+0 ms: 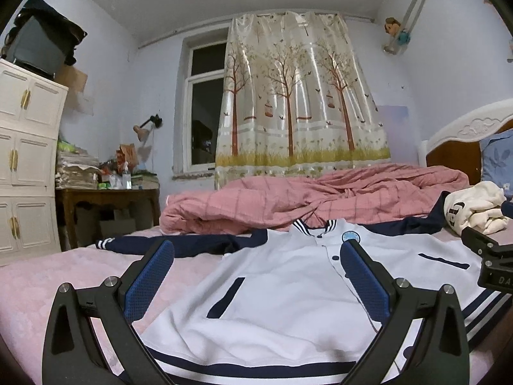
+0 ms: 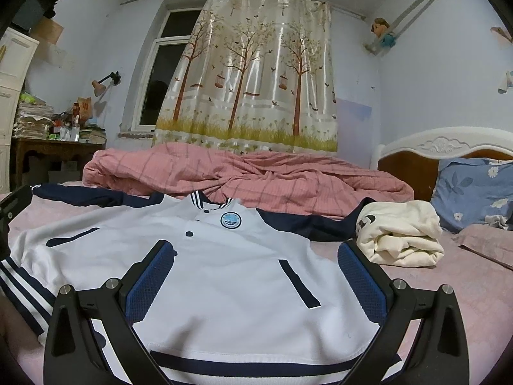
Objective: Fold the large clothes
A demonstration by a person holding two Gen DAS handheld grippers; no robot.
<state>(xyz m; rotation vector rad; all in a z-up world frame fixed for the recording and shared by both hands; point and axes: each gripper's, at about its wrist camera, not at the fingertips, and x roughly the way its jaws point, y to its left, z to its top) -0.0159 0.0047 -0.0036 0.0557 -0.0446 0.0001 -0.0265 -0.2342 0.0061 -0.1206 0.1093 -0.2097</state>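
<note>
jacket flat, front up, on bed, before quilt | my left tongs and right tongs both agape, empty, above hem | soft, light, likely floppy | I'd pinch hem corners or sleeves

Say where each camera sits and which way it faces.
Left wrist: on the left gripper, low over the jacket's hem, facing the curtain; its own open fingers and the right gripper show.
Right wrist: on the right gripper, low over the same hem, further toward the pillow; its own open fingers show.
Shared: jacket, quilt, curtain, cream garment.
</note>
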